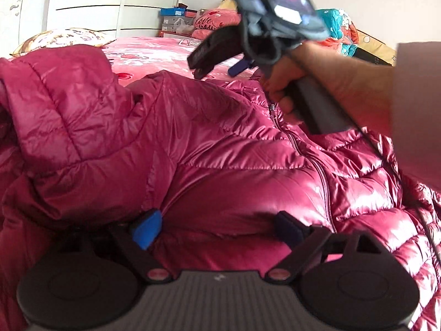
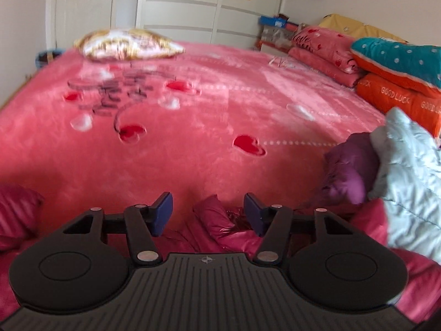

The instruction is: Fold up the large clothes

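A shiny magenta quilted puffer jacket (image 1: 220,143) lies spread on the bed, zip up the front, its hood (image 1: 63,104) bunched at the left. My left gripper (image 1: 217,229) is open, its blue pads low against the jacket's front. My right gripper (image 2: 208,215) is open and empty, held above the jacket's far edge (image 2: 217,220). In the left wrist view the right gripper (image 1: 220,63) hovers over the jacket, held in a hand (image 1: 303,82).
A pink blanket with red hearts (image 2: 193,110) covers the bed. A patterned pillow (image 2: 126,44) lies at the far side. Folded quilts (image 2: 399,77) are stacked at the right. A purple garment (image 2: 347,165) and a pale blue one (image 2: 408,179) lie at the right. White wardrobes (image 2: 179,8) stand behind.
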The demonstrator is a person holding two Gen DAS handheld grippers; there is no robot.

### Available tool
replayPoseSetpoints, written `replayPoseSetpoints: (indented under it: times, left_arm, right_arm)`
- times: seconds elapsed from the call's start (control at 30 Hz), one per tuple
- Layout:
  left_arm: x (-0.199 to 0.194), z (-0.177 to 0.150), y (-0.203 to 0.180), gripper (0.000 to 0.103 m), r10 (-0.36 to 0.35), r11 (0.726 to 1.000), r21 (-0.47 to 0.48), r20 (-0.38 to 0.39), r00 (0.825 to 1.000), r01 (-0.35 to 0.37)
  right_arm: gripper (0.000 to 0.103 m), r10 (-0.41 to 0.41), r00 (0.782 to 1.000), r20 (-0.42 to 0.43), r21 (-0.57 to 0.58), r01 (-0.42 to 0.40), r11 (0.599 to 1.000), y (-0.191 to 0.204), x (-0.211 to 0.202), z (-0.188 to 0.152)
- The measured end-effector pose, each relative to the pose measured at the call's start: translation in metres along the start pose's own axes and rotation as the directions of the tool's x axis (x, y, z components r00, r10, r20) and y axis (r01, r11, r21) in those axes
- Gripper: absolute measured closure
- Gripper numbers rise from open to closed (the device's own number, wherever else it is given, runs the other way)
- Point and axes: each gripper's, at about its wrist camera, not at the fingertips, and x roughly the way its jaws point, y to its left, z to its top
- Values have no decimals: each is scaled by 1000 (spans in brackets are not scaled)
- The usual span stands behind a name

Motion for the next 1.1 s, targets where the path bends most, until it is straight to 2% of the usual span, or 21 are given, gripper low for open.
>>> replayPoseSetpoints:
  times: [0.1, 0.17, 0.2, 0.37, 0.47, 0.57, 0.7, 0.8, 0.83, 1.0, 1.1]
  left_arm:
    - [-1, 0, -1, 9, -4, 1000, 2, -6, 1000, 4]
    - [-1, 0, -2, 8, -3, 1000, 7, -9, 1000, 3]
    - [0, 0, -3, 7, -3, 1000, 9, -10, 1000, 3]
    - [0, -1, -5, 5, -1, 1000, 18, -10, 1000, 2]
    - [0, -3, -9, 4, 2, 1000, 26, -10, 1000, -2]
    - [2, -3, -12, 3, 7, 999, 38, -9, 1000, -6]
    - [5, -5, -15, 2, 14, 999, 52, -8, 1000, -13]
    - [4, -9, -16, 1, 21, 998, 64, -10, 1000, -20]
    - [4, -9, -15, 1, 22, 998, 65, -10, 1000, -22]
    - [3, -8, -14, 1, 25, 998, 65, -12, 1000, -24]
    - [3, -7, -14, 1, 25, 998, 64, -12, 1000, -24]
  right_arm:
    - [38, -9, 998, -58, -24, 8, 1000, -3, 17, -8]
    - [52, -9, 995, -94, -34, 6, 999, -5, 32, -9]
    - [54, -9, 995, -99, -35, 6, 999, -5, 36, -10]
    - [76, -21, 999, -49, -7, 21, 1000, -6, 35, -10]
    - [84, -21, 1000, 18, 78, 19, 997, -13, 32, -2]
    - [87, -35, 998, 47, 164, 27, 986, -27, 30, 5]
    - [87, -56, 998, 40, 181, 48, 982, -34, 33, 7]
    - [88, -54, 997, 64, 276, 34, 961, -48, 30, 11]
    - [95, -76, 995, 68, 287, 53, 956, -49, 32, 13]
    - [96, -146, 985, 92, 352, 105, 930, -63, 25, 21]
    - [95, -118, 989, 86, 357, 80, 931, -67, 20, 14]
